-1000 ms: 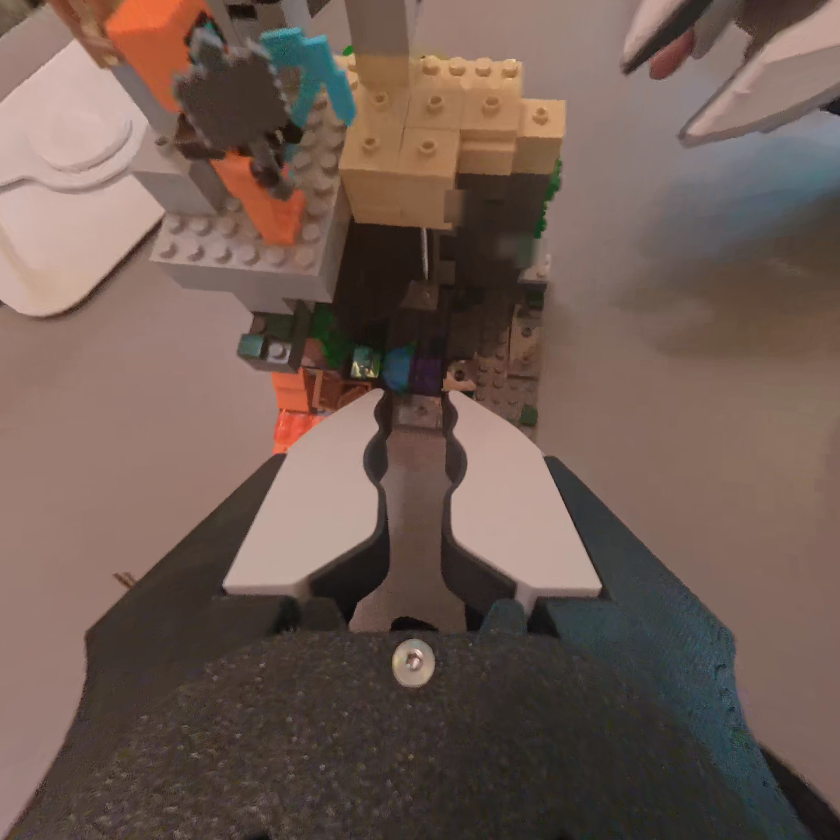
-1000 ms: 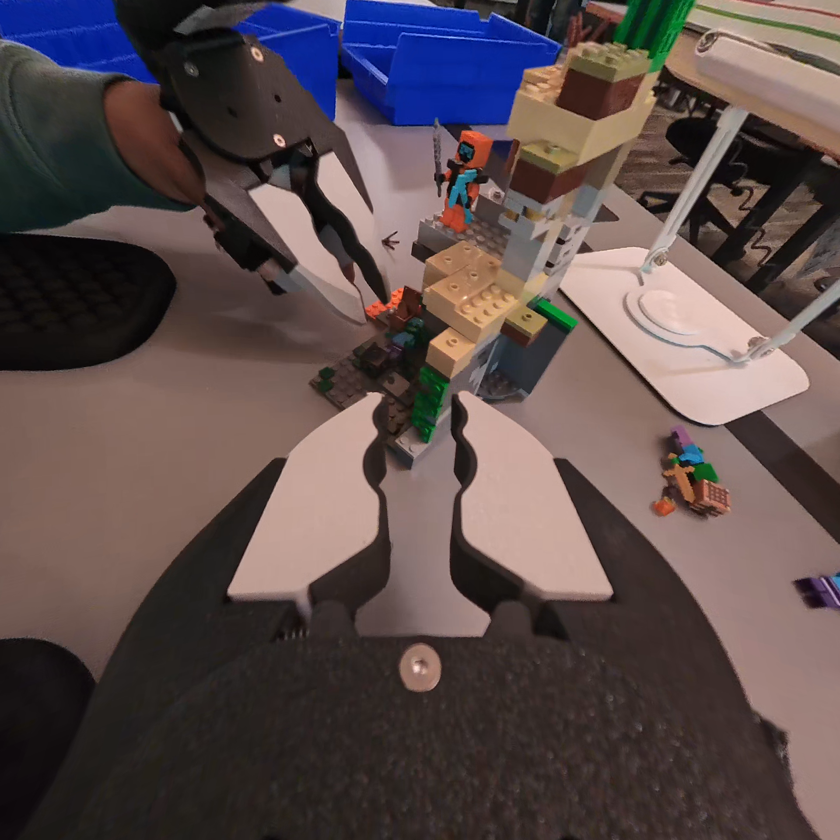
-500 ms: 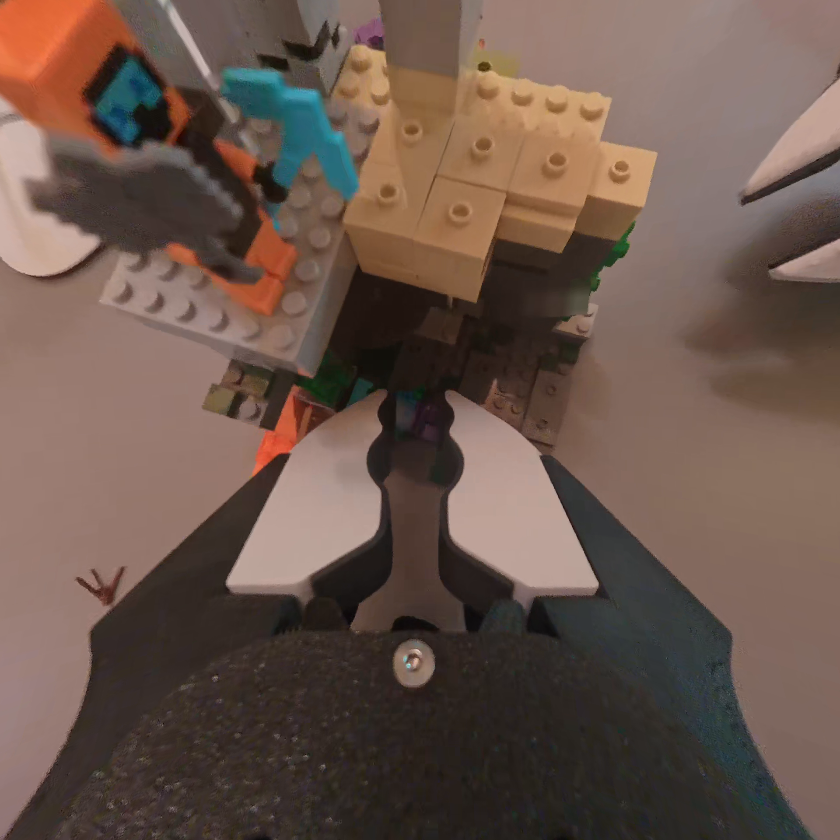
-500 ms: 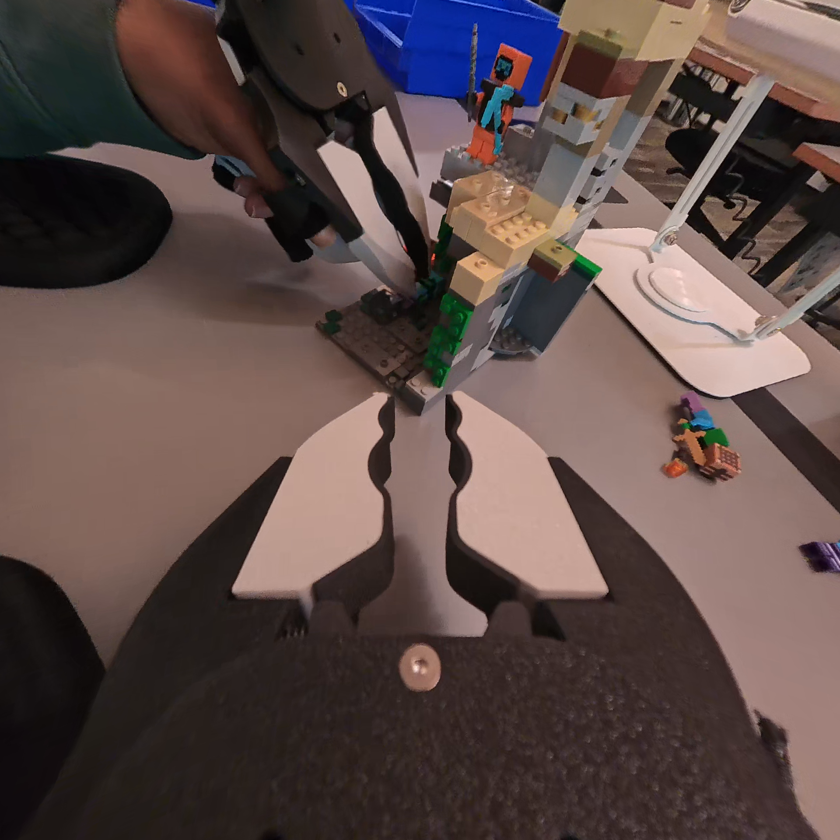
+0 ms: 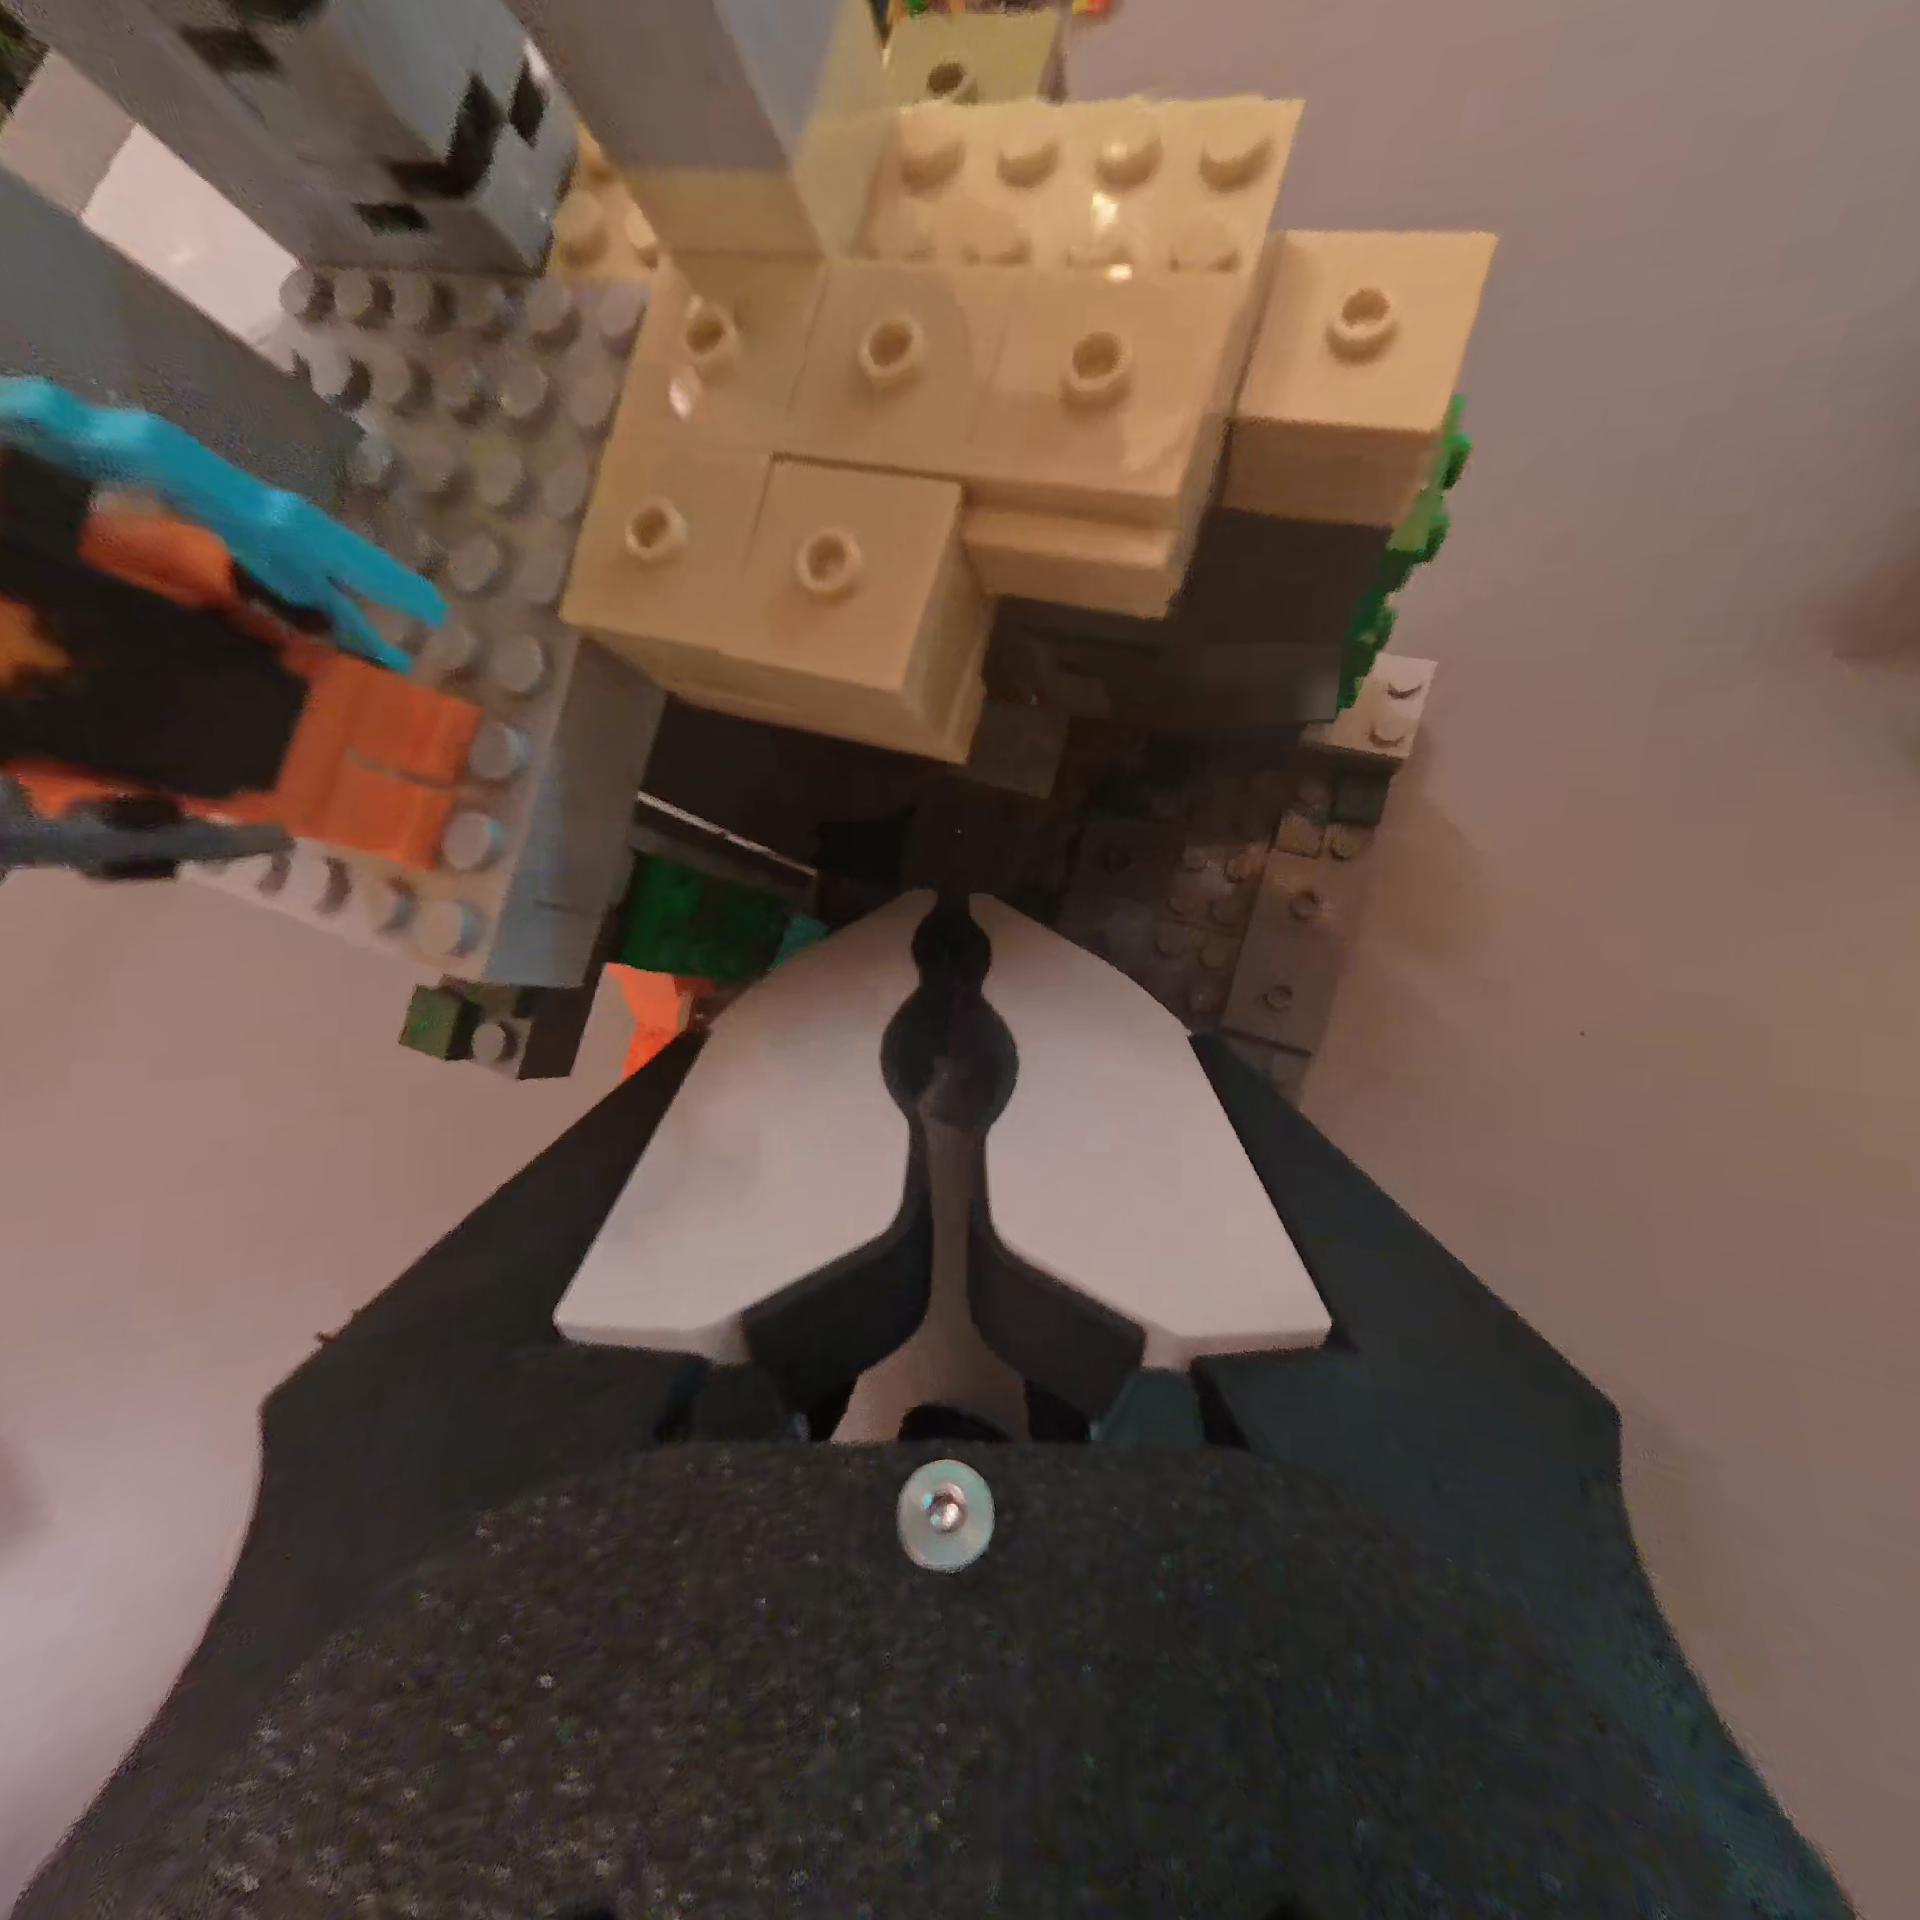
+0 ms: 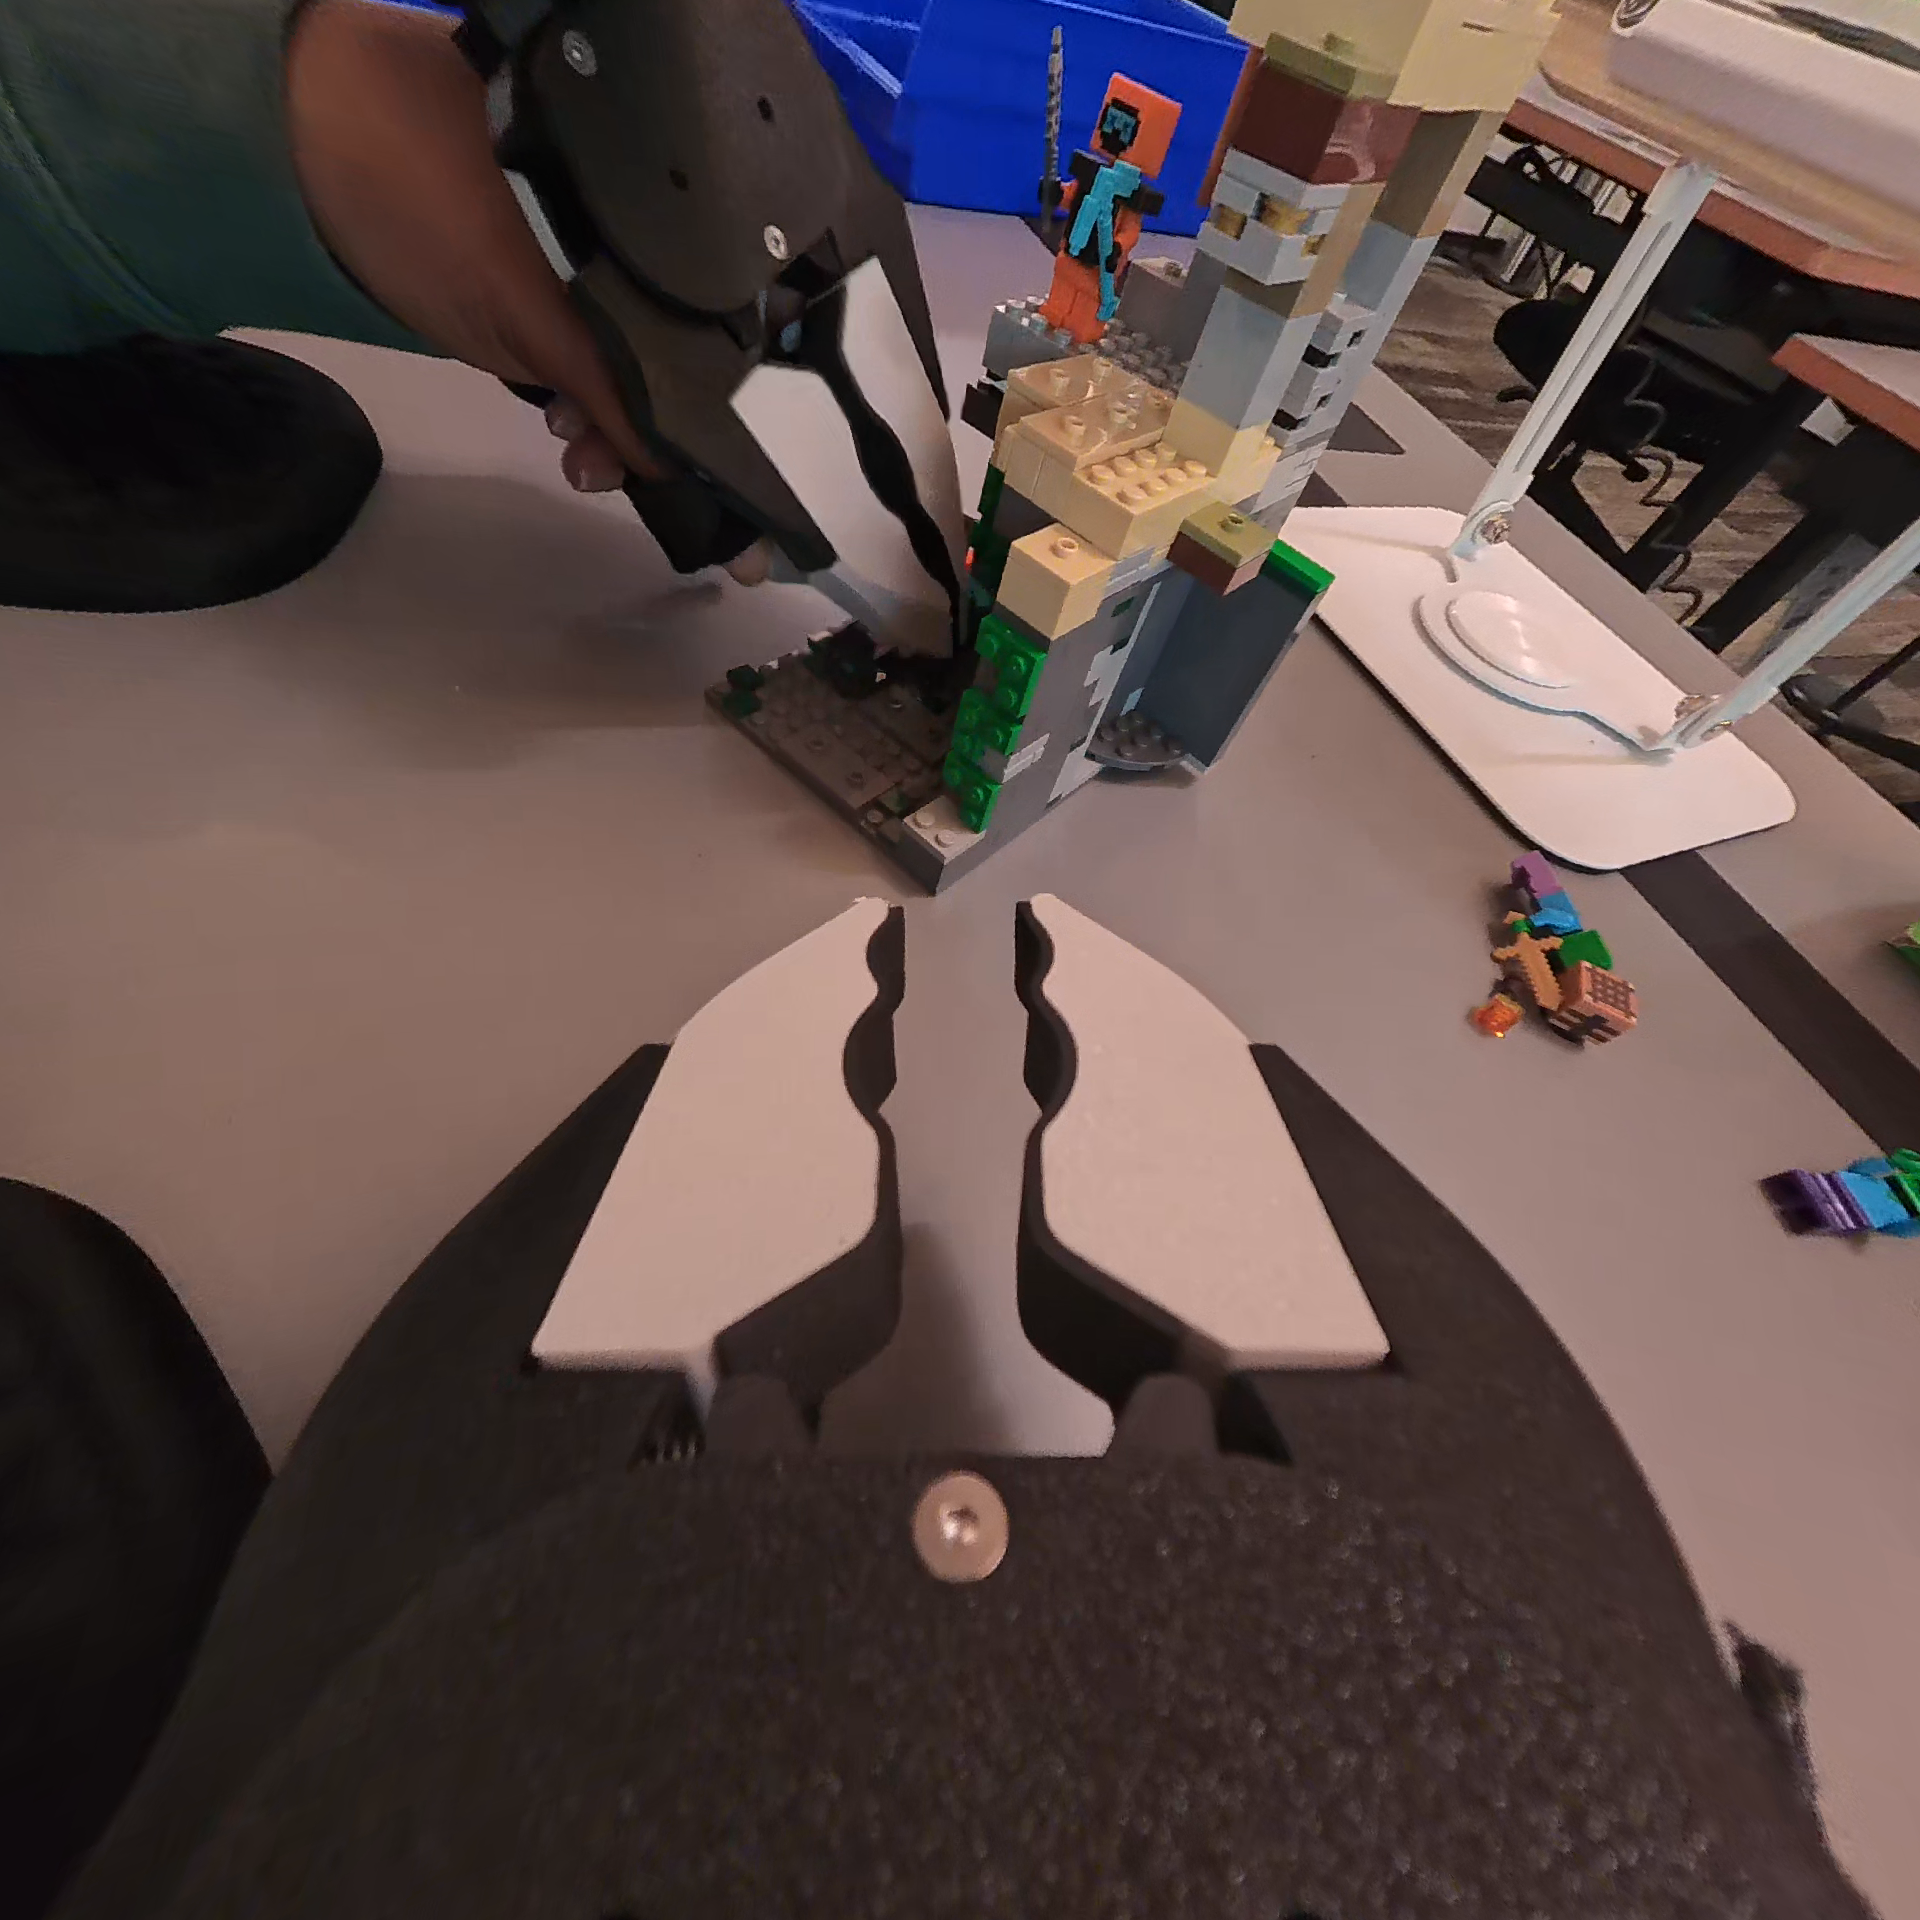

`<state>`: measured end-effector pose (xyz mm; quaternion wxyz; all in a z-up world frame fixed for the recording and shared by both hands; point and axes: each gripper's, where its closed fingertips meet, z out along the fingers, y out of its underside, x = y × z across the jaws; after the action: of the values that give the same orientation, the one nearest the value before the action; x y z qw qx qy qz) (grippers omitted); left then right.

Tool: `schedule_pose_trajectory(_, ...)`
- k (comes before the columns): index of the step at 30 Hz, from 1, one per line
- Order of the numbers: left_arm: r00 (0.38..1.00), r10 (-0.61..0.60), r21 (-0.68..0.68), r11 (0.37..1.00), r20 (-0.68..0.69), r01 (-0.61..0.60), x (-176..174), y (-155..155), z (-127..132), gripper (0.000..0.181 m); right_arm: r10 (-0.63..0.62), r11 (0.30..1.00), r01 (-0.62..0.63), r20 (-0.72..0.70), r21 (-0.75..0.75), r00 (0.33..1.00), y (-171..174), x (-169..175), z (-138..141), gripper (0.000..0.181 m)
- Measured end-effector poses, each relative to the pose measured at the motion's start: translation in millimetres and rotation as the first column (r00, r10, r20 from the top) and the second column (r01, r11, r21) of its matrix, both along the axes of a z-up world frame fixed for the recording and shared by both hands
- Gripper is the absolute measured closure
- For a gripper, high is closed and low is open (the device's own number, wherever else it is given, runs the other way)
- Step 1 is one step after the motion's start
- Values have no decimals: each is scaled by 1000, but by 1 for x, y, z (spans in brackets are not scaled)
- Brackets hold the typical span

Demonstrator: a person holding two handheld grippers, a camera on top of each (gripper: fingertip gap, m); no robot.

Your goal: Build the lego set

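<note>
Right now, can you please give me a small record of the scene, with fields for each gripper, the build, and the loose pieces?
left gripper: jaws closed, tips down inside the dark lower recess of the tall multicoloured lego build; any held piece is hidden
right gripper: jaws open, empty, just short of the build's grey base corner
orange blocky lego figure: upright on the light grey studded plate
loose small lego pieces: on the grey table, to the build's right

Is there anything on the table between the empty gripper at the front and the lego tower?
No. In the right wrist view, only bare grey table separates the right gripper from the lego build's grey base corner.
</note>
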<state>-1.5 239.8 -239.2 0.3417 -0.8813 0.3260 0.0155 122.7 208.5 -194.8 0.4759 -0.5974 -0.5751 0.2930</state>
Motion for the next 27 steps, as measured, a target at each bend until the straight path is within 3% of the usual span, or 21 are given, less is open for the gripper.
schedule_pose_trajectory(7, 997, -29, 88, 996, 76, 22, -1, -18, 40, 181, -21, 1000, 21, -10, -6, 1000, 3, 1, -2, 162)
schedule_pose_trajectory(10, 996, -26, 91, 996, 82, 19, -9, -24, 46, 181, -21, 1000, 21, -13, -17, 1000, 3, 0, -3, 162)
schedule_pose_trajectory(15, 997, -21, 56, 998, 81, 16, -13, -19, 37, 181, -19, 1000, 19, 1, -3, 1000, 1, -1, -5, 162)
schedule_pose_trajectory(17, 995, -12, 32, 999, 96, 9, -9, -14, 31, 171, -19, 1000, 19, 4, 0, 1000, 1, -1, -5, 162)
schedule_pose_trajectory(27, 1000, 3, -22, 1000, -12, -3, -1, -1, 3, 167, -20, 1000, 20, 7, -17, 1000, 2, 1, -8, 162)
